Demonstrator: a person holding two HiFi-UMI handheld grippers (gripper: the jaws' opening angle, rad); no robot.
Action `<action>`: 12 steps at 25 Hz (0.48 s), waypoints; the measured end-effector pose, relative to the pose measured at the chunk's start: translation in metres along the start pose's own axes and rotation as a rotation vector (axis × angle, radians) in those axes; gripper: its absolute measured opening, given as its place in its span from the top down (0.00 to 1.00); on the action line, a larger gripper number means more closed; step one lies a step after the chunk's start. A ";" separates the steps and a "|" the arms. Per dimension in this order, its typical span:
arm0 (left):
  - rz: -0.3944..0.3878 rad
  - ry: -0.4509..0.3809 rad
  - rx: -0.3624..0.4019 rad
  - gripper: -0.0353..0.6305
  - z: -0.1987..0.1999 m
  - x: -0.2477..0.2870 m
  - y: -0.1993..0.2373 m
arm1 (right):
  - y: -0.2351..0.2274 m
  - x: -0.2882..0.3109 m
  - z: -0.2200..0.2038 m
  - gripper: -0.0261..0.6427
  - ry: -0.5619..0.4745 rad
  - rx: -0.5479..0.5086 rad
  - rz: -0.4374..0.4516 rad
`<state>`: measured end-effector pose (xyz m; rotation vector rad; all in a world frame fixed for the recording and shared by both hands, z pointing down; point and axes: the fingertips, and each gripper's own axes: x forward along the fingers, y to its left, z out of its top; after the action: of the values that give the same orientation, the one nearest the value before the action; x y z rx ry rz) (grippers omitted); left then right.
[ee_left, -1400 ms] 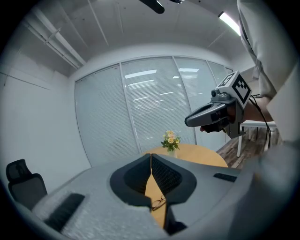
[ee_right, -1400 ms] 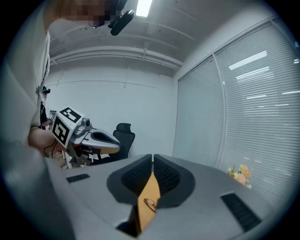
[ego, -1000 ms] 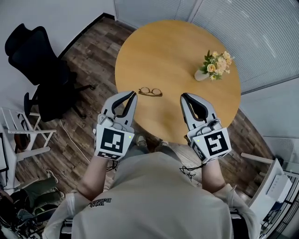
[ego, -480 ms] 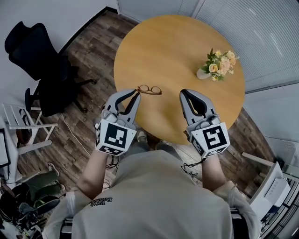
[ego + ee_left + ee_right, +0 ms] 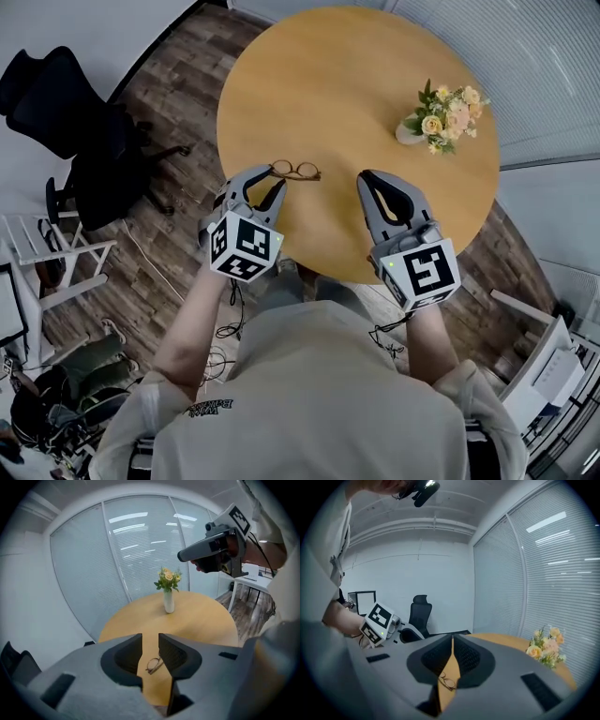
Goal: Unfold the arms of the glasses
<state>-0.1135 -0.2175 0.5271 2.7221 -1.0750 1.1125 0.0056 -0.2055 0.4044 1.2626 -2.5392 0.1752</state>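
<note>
On table (image 5: 347,84), folded thin-rimmed glasses (image 5: 295,171)

Round wooden table (image 5: 337,84) had a pair of glasses (image 5: 295,171) lying near its edge, and a small white vase of flowers (image 5: 441,117) sat well apart.

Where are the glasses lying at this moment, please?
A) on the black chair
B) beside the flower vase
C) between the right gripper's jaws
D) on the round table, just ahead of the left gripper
D: the glasses lie on the table just beyond the left gripper, whose jaws are opening with nothing between them.
</note>
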 end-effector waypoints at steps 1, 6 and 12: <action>-0.016 0.019 -0.015 0.79 -0.007 0.009 -0.002 | -0.002 0.002 -0.004 0.91 0.009 0.003 0.002; -0.017 0.134 0.062 0.78 -0.043 0.045 -0.003 | -0.011 0.019 -0.032 0.91 0.063 0.024 0.002; -0.031 0.213 0.249 0.77 -0.073 0.082 -0.008 | -0.017 0.037 -0.067 0.91 0.122 0.030 0.008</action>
<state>-0.1116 -0.2415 0.6339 2.6999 -0.9166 1.5865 0.0120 -0.2282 0.4792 1.2146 -2.4467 0.2837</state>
